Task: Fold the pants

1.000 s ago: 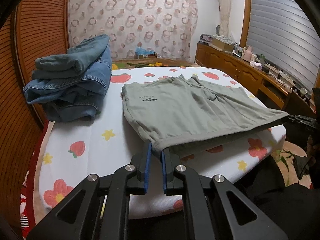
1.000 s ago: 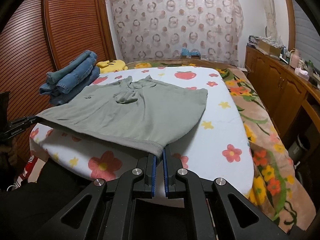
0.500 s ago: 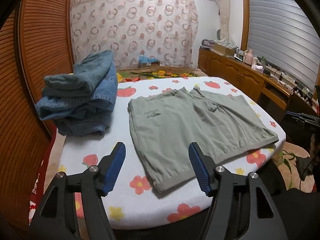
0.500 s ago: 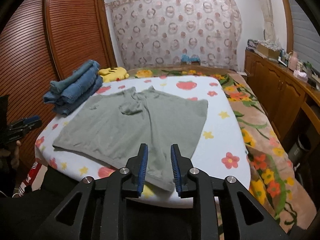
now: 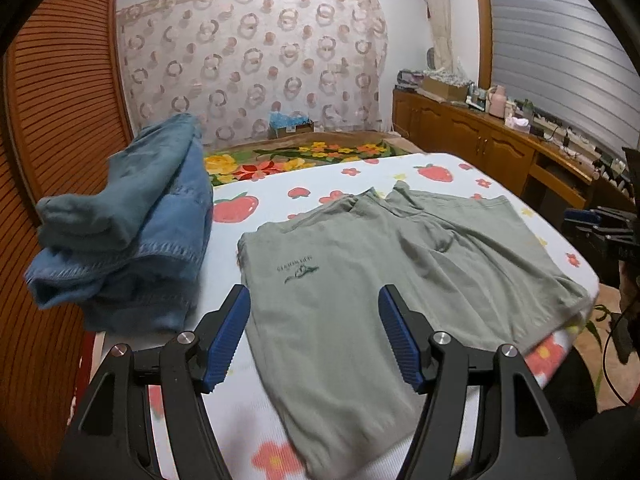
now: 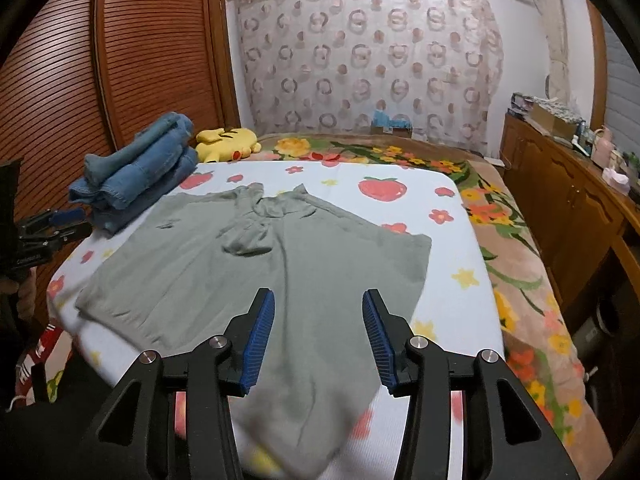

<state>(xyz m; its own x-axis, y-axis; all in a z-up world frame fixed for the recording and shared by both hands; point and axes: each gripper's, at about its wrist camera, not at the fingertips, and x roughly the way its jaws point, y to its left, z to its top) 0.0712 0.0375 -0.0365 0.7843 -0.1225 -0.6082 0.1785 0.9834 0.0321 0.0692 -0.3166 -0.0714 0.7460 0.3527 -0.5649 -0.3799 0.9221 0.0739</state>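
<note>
Lying flat on your white bedsheet with red strawberries and flowers point(image 5: 256, 420), the sage-green cotton pants point(image 5: 360, 280) spread across its near half, one hem corner toward each of your hands. Your left gripper point(image 5: 314, 336) hovers over its corner with jaws spread wide, nothing pinched. Your right gripper point(image 6: 318, 336) hovers over the other hem corner, its jaws opening and clear of the fabric. A stack of folded blue denim jeans point(image 5: 132, 232) sits just beside the pants, with a yellow plush toy point(image 6: 226, 142) behind it.
</note>
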